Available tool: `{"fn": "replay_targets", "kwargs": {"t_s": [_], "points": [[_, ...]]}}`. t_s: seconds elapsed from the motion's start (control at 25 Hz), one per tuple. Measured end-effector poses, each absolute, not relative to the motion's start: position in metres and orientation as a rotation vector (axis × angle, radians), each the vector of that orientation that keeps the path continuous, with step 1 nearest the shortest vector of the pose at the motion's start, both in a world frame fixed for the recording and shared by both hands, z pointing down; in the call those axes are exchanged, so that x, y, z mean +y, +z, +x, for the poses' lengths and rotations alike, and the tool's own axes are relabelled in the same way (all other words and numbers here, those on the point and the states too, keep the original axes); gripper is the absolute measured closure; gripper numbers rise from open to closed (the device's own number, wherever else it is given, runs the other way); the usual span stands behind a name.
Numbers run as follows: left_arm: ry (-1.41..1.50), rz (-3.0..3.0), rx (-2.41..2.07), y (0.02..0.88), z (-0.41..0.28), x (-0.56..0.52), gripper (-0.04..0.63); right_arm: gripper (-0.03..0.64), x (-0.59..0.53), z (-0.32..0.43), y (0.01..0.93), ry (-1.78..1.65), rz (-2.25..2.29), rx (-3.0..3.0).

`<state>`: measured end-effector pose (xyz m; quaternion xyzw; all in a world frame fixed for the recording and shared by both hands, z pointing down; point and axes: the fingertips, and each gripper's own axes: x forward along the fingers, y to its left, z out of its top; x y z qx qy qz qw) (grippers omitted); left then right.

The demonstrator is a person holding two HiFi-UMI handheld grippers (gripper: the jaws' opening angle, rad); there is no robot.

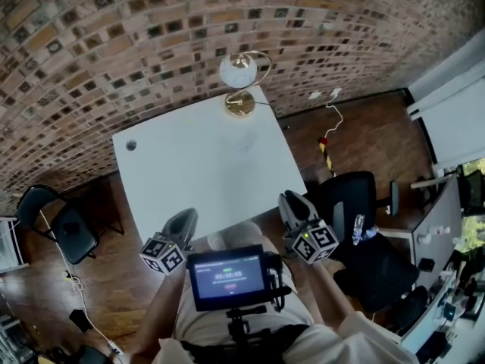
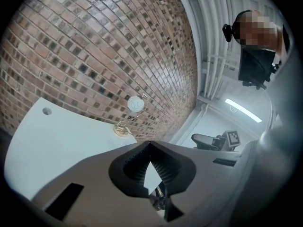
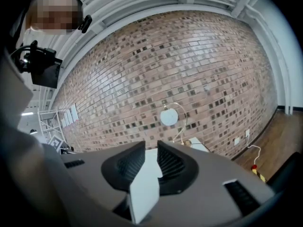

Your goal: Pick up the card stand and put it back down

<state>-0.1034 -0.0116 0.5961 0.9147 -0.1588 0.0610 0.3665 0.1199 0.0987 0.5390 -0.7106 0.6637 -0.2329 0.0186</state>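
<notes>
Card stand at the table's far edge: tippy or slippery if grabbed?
Card stand is probably light: thin wire loop, small gold base. It likely tips if pushed at the round card up top. The smooth wire may slip when gripped.

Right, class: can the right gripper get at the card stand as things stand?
Probably yes. The right gripper, jaws apart and empty, is at the table's near edge; nothing stands between it and the card stand at the far edge.

White table [image 1: 204, 165]; gold card stand [image 1: 238, 74] with white disc on it. Behind table, mottled red-brown brick wall [image 1: 151, 36]. Left of table, black chair [image 1: 57, 222]; right, brown floor [image 1: 364, 139].
</notes>
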Motion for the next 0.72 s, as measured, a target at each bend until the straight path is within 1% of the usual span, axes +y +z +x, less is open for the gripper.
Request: {"fn": "replay_targets", "kwargs": {"t_s": [0.24,0.52,0.72], "points": [[0.143,2.304,-0.516,0.599,-0.1,-0.023,0.595,0.525,0.064,0.133,0.542,-0.732,-2.143,2.193],[0.161,2.292,-0.587,0.589,-0.065,-0.034,0.595,0.525,0.036,0.167,0.546,-0.733,-2.084,2.302],[0.15,2.287,-0.646,0.58,-0.042,-0.037,0.595,0.525,0.018,0.192,0.565,-0.767,-2.031,2.39]]}}
